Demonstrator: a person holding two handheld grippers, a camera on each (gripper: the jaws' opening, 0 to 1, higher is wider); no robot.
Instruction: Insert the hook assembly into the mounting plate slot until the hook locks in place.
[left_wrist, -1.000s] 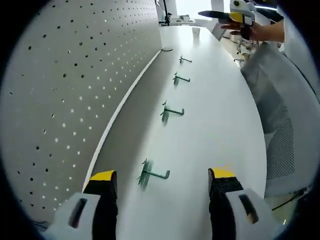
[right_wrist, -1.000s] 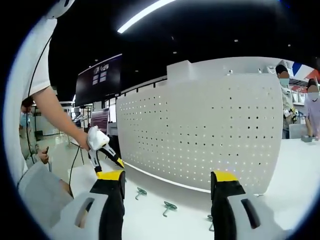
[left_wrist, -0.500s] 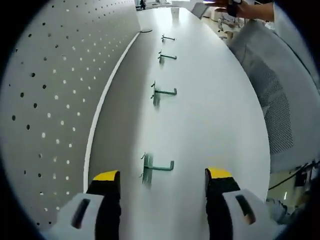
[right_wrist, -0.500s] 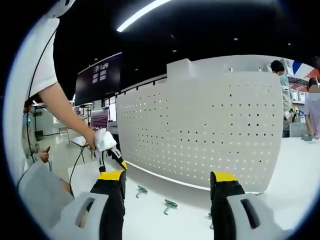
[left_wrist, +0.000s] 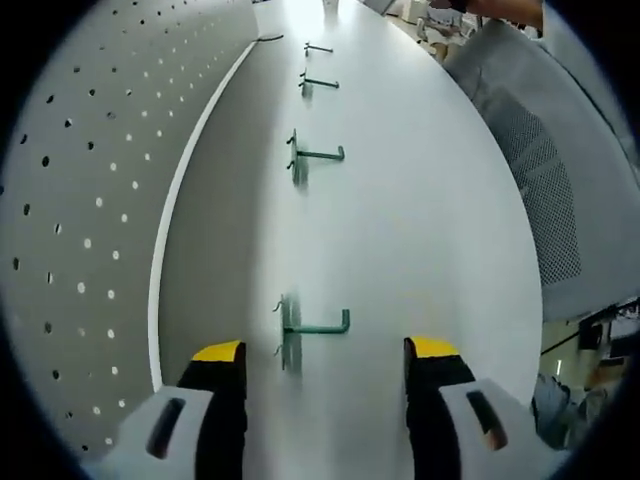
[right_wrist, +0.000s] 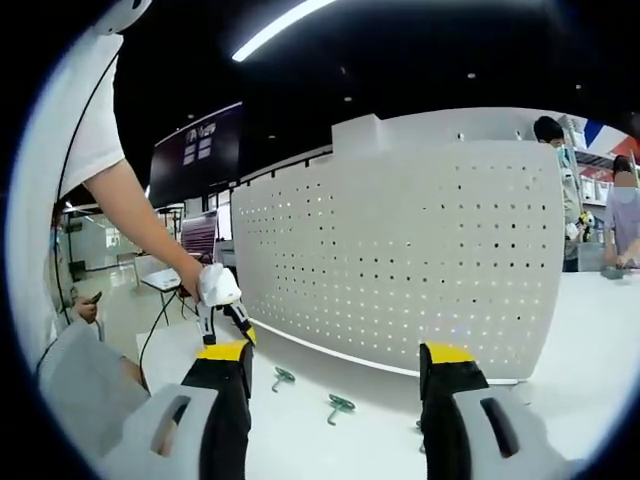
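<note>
White table (left_wrist: 430, 230) runs along a perforated mounting plate (left_wrist: 90, 180), and the nearest green hook (left_wrist: 305, 328) lies flat on it between my left gripper (left_wrist: 325, 365) fingers, untouched. More hooks (left_wrist: 312, 156) lie further along. Nothing is inserted yet, so I judge everything remains: grasp, lift, insert, lock. Both grippers' fingers are spread and empty; my right gripper (right_wrist: 335, 370) faces the plate.

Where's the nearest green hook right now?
In the left gripper view, the nearest green hook lies on the white table, just ahead of the left gripper, with the pegboard on its left.
</note>
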